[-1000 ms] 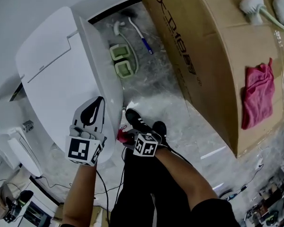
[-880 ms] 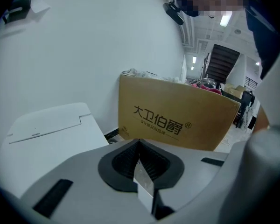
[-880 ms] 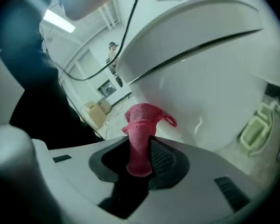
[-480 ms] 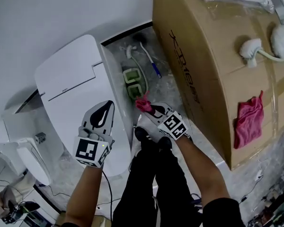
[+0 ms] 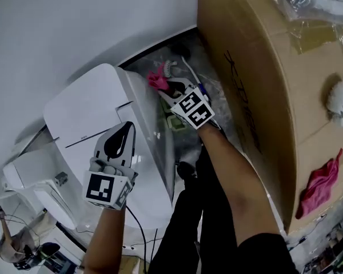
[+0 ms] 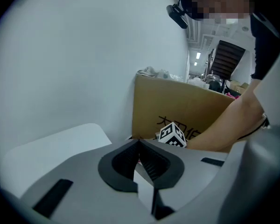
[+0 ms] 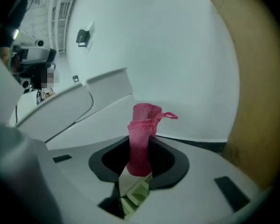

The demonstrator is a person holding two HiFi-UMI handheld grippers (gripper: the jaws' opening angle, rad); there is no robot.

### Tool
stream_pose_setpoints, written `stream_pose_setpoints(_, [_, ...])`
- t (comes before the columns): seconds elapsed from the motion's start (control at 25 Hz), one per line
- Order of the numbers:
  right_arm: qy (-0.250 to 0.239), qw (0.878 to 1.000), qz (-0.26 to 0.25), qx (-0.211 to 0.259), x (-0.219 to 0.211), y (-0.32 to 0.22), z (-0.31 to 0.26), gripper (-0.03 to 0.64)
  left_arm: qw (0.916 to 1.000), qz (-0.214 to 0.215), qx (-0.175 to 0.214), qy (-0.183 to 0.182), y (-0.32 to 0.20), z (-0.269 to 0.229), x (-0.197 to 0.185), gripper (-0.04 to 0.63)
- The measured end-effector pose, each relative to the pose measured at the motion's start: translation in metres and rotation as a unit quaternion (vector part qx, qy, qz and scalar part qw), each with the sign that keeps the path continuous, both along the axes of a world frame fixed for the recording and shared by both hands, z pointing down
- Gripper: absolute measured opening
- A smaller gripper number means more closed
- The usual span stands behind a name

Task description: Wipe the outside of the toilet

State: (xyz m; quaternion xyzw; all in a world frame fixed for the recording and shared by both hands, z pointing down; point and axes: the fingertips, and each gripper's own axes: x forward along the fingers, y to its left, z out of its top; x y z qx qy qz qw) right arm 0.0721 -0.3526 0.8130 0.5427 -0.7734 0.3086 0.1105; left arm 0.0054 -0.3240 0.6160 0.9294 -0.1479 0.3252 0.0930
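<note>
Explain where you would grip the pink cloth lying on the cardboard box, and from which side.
Probably a raised crease near the middle of the pink cloth, coming straight down from above. It lies limp and crumpled on the cardboard box top, so a fold gives the jaws something to pinch where the flat edges would not.

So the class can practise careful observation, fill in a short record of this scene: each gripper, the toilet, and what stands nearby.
Toilet: white, lid closed
Left gripper: shut, empty, over the toilet
Right gripper: shut on pink cloth, between toilet and cardboard box
Cloth touching toilet: cannot tell
On the box: second pink cloth
</note>
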Motion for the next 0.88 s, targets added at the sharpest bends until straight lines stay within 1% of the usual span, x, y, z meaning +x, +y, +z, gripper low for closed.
stream_pose_setpoints(0.12, [0.009, 0.999, -0.031, -0.015, -0.012, -0.032, 0.019, 0.126, 0.9999, -0.009, -0.004, -0.004, -0.016, 0.006, 0.008, 0.015])
stream_pose_setpoints(0.2, [0.031, 0.997, -0.06, -0.03, -0.02, -0.041, 0.036, 0.126, 0.9999, -0.009, -0.009, -0.004, -0.02, 0.008, 0.015, 0.015])
stream_pose_setpoints(0.28, [0.051, 0.993, -0.099, -0.038, -0.031, -0.047, 0.05, 0.126, 0.9998, -0.015, -0.013, -0.004, -0.021, 0.009, 0.022, 0.015])
stream_pose_setpoints(0.4, [0.082, 0.984, -0.155, -0.03, -0.042, -0.056, 0.06, 0.127, 0.9997, -0.018, -0.012, -0.01, -0.02, 0.013, 0.025, 0.015])
stream_pose_setpoints(0.48, [0.086, 0.98, -0.179, -0.024, -0.043, -0.061, 0.063, 0.126, 0.9994, -0.024, -0.022, -0.01, -0.02, 0.017, 0.024, 0.015])
stream_pose_setpoints(0.6, [0.072, 0.978, -0.193, -0.025, -0.045, -0.057, 0.067, 0.126, 0.9984, -0.037, -0.043, -0.008, -0.019, 0.023, 0.019, 0.015])
stream_pose_setpoints(0.68, [0.06, 0.979, -0.193, -0.031, -0.05, -0.048, 0.07, 0.126, 0.998, -0.039, -0.049, -0.01, -0.017, 0.026, 0.015, 0.015])
stream_pose_setpoints(0.88, [0.033, 0.983, -0.172, -0.053, -0.073, -0.007, 0.08, 0.126, 0.998, -0.018, -0.058, -0.015, -0.004, 0.028, 0.008, 0.015])
